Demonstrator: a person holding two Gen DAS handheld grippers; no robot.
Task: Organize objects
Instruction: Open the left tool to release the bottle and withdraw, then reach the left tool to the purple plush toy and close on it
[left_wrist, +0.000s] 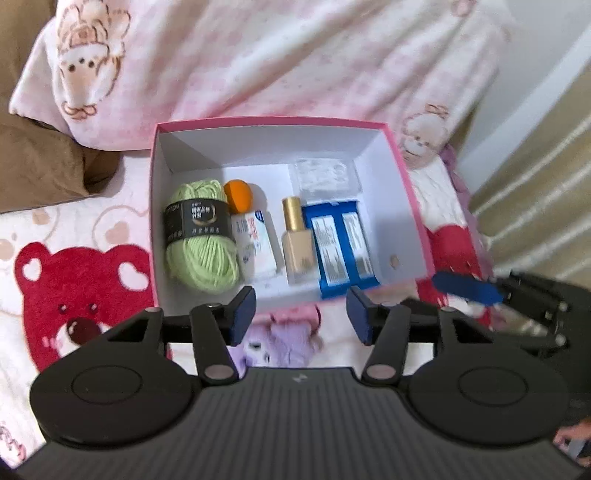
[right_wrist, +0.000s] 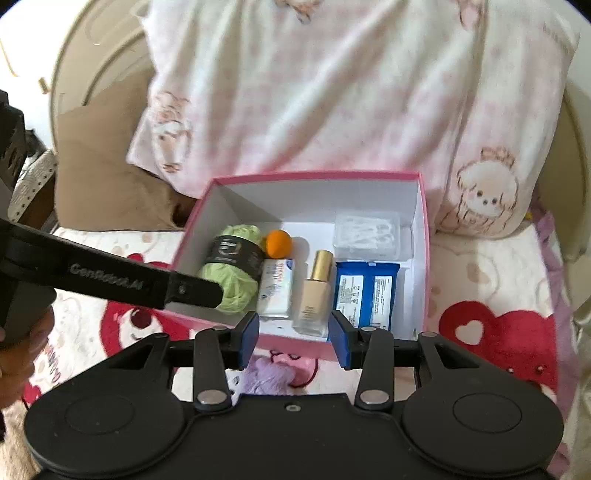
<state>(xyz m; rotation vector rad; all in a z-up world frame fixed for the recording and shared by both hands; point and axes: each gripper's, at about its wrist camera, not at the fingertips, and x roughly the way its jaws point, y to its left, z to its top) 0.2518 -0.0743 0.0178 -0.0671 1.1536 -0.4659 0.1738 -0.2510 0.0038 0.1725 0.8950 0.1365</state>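
Note:
A pink box (left_wrist: 273, 120) (right_wrist: 314, 174) with a white inside sits open on the bed. In it lie a green yarn ball (left_wrist: 201, 240) (right_wrist: 232, 273), an orange ball (left_wrist: 238, 195), a white carton (left_wrist: 256, 247), a gold-capped bottle (left_wrist: 297, 243) (right_wrist: 316, 291), blue packs (left_wrist: 340, 243) (right_wrist: 365, 291) and a clear case (left_wrist: 325, 175). My left gripper (left_wrist: 301, 314) hovers open and empty above the box's near edge. My right gripper (right_wrist: 294, 341) is likewise open and empty over the near edge, beside the left one.
The box rests on a bedcover with red bear prints (left_wrist: 74, 295). A pink-and-white blanket (left_wrist: 295, 55) is heaped right behind it, and a brown cushion (left_wrist: 37, 158) lies at the back left. A person's hand (right_wrist: 22, 354) holds the left gripper.

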